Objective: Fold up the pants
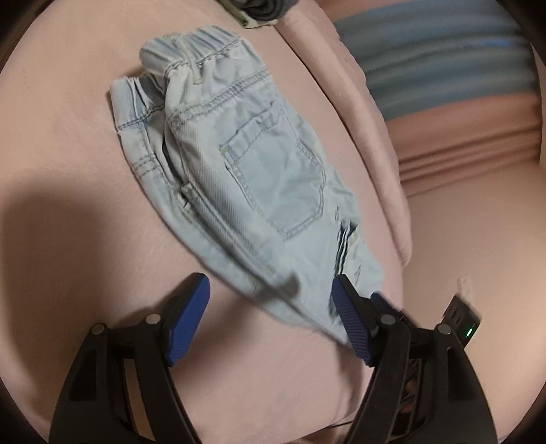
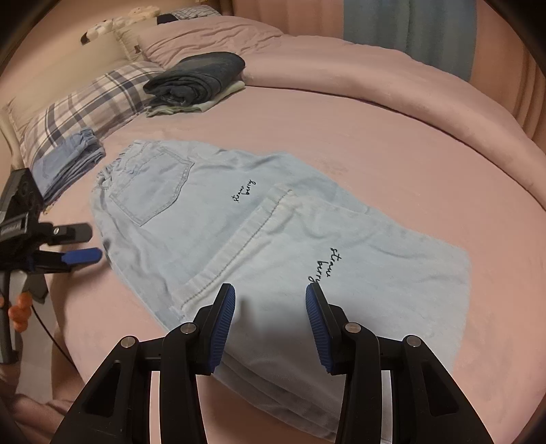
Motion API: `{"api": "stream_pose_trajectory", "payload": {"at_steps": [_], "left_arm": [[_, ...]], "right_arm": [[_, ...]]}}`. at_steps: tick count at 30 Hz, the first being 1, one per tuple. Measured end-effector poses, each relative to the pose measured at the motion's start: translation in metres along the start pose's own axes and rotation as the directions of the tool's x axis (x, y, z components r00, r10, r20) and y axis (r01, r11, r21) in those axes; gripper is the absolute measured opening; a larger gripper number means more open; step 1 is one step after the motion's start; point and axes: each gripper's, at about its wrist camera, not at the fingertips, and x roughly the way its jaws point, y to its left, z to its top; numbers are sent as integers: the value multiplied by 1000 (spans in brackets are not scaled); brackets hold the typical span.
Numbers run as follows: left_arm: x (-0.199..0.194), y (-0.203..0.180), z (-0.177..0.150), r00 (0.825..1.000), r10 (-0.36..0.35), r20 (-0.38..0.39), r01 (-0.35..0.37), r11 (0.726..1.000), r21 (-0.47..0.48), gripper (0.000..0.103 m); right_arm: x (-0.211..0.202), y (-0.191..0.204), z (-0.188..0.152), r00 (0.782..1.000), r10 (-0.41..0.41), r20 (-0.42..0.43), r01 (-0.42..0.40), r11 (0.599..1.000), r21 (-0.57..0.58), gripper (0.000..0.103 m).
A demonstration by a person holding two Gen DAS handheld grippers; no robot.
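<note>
Right tool: nearest in its own view, blue pads about half apart, hanging over the near leg end of the pants; nothing pinched between the pads, its shadow falls on the cloth
Pants: pale denim, lying on the pink bed, waistband at the far left, legs folded back so a hem band crosses the middle; back pocket faces up, and dark script lettering shows twice
Left tool: jaws wide, at the near left edge of the pants; a blurred cloth edge runs through the gap and reaches the inner face of one blue finger, while the other finger stands clear over bare sheet; whether that pad presses the cloth I cannot tell
Pants from the left wrist: elastic waistband farthest from the lens, pocket mid-way, side seam running down toward the gap
Folded blue garment: just beyond the waistband of the pants, to the left, resting against a plaid pillow
Dark jeans stack: well beyond the pants, folded, on top of a pale folded garment
Pink quilt: bunched in a ridge beyond the pants, along the far side of the bed
Soft toy: farthest from the pants, at the head end, details blurred
</note>
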Motion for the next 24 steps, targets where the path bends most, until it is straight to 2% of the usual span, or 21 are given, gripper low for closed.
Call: {"api": "stream_pose_trajectory", "payload": {"at_steps": [7,14,17,24], "left_arm": [[-3,10,13,995,-49,81,58,992,-111,74],[-3,3,24,985,-11,172,29,994,-101,74],[4,2,40,982,2,188,19,994,-108,74],[7,8,63,979,-17,204,47,989,-141,71]], "right_arm": [[5,3,2,1000,8,-12,-8,1000,3,44],[8,11,7,1000,27,-7,-27,1000,9,44],[10,16,10,999,34,-5,-34,999,2,44],[17,26,17,999,45,-11,-45,999,-5,44]]}}
